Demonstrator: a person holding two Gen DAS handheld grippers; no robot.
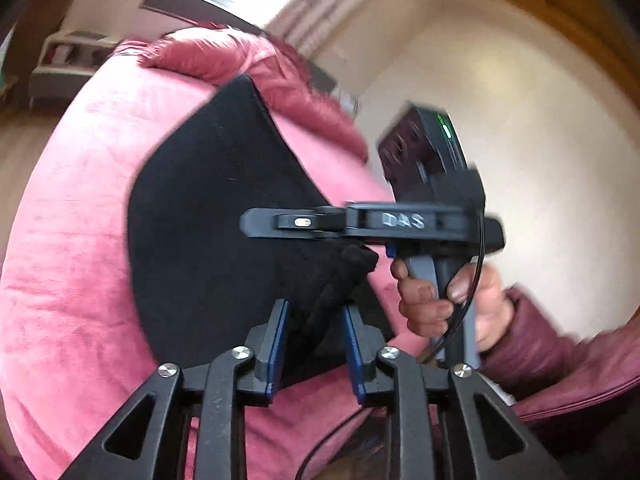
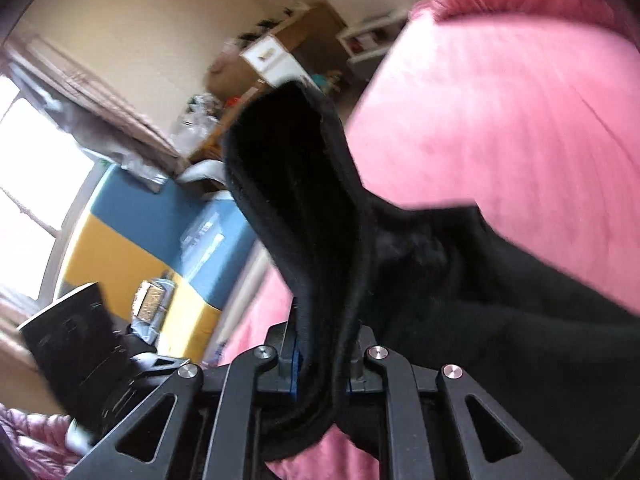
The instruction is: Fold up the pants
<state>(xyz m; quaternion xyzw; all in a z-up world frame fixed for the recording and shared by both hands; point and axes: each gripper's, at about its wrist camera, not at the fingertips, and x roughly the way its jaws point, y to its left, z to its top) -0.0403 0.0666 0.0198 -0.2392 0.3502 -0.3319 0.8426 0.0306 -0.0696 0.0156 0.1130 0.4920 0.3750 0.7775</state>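
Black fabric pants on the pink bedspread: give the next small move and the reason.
Probably close the left gripper on the bunched fold of the black fabric pants lying between its blue pads, which stand apart. The right gripper is already shut on another edge, so both ends could then be carried over the pink bedspread.

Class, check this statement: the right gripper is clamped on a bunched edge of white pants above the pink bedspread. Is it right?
Not quite: the pants are black, not white. The right wrist view shows the right gripper clamped on their bunched edge above the pink bedspread.
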